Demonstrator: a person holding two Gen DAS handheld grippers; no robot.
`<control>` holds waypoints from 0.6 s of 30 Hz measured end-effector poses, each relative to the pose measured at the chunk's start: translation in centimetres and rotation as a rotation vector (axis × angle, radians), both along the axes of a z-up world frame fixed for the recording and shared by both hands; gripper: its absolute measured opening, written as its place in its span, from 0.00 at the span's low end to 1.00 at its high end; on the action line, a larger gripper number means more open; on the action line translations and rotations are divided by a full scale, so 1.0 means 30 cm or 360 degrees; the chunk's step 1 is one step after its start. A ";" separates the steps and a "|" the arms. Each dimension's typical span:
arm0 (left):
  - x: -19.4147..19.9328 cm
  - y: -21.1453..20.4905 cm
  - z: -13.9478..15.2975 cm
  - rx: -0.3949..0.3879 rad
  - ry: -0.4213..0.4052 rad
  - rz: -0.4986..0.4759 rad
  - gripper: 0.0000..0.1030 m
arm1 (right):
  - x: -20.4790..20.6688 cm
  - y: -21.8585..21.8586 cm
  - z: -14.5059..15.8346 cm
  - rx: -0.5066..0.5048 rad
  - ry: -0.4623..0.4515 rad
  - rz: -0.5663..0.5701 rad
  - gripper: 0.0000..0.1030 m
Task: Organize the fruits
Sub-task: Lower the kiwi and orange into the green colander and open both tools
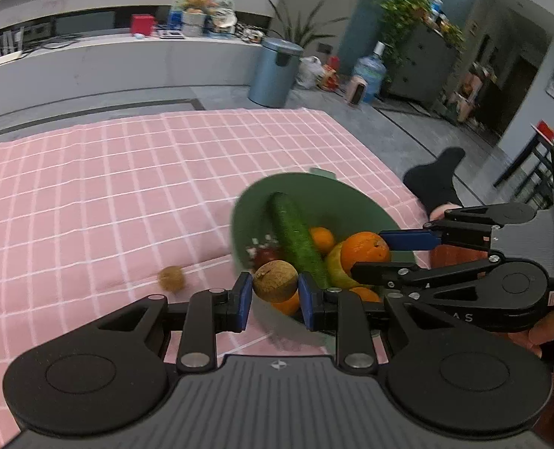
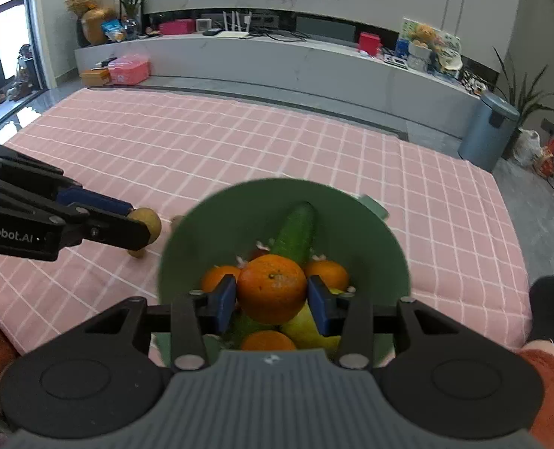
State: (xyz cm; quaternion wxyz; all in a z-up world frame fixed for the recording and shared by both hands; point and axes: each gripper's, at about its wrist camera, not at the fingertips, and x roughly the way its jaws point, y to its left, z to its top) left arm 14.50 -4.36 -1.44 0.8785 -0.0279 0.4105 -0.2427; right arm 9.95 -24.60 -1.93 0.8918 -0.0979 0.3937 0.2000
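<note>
Over the green bowl of fruit, the left gripper pinches a brown round fruit while the right gripper pinches an orange.

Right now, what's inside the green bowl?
Green bowl holds a cucumber, oranges, a yellow fruit. Right gripper covers whatever lies beneath.

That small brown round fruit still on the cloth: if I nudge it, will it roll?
Probably. The brown fruit looks nearly spherical and lies loose on the checked cloth, so a nudge would likely send it off. The soft cloth may slow it. Its matte, rough skin suggests the fingers won't slip.
</note>
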 end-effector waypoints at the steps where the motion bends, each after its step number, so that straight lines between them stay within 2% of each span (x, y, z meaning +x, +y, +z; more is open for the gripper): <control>1: 0.003 -0.016 -0.009 0.0015 0.0004 -0.0017 0.29 | 0.003 -0.011 -0.005 -0.0004 0.0007 -0.0009 0.38; 8: 0.022 -0.111 -0.060 0.0127 0.0022 -0.0114 0.29 | 0.029 -0.039 -0.054 -0.0026 0.0062 -0.0038 0.38; 18: 0.039 -0.173 -0.107 0.0239 0.0035 -0.0159 0.29 | 0.056 -0.023 -0.070 -0.0048 -0.0009 0.0032 0.38</control>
